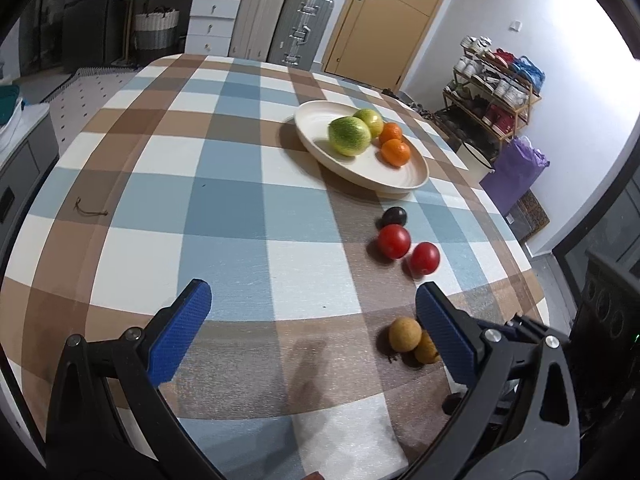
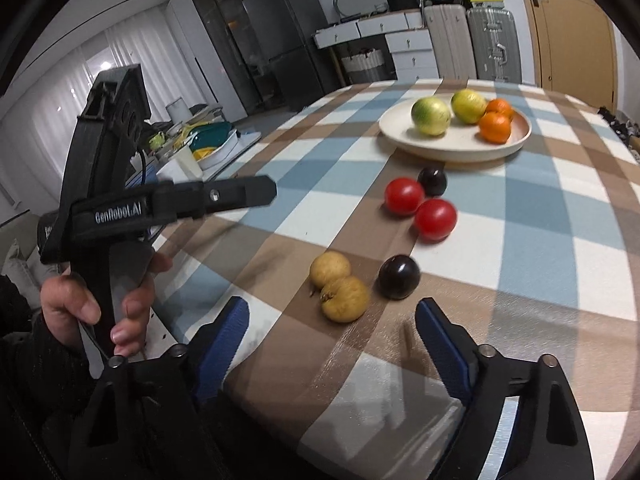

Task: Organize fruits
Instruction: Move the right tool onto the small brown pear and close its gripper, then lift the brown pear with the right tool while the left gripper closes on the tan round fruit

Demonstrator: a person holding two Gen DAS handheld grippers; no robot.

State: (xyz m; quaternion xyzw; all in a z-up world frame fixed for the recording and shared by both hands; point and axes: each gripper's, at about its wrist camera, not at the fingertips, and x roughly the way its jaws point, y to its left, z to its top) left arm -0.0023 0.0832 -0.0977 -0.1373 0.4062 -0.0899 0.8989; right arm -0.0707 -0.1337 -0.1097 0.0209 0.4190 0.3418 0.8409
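Note:
A cream plate (image 1: 404,178) (image 2: 452,146) holds two green-yellow fruits (image 1: 349,136) (image 2: 431,116) and two oranges (image 1: 395,152) (image 2: 495,127). Loose on the checked cloth lie two red tomatoes (image 1: 394,241) (image 2: 404,196), a dark plum (image 1: 393,217) (image 2: 432,181), a second dark plum (image 2: 399,277) and two tan round fruits (image 1: 405,334) (image 2: 345,299). My left gripper (image 1: 312,308) is open and empty above the cloth, the tan fruits by its right finger. My right gripper (image 2: 332,316) is open and empty, just short of the tan fruits. The left gripper also shows in the right wrist view (image 2: 240,196), held in a hand.
The table edge runs close on the right in the left wrist view, with a shoe rack (image 1: 496,92) and a purple bag (image 1: 516,168) beyond. Suitcases (image 1: 300,28), drawers and a door stand behind the table. A small string (image 1: 90,210) lies on the cloth at the left.

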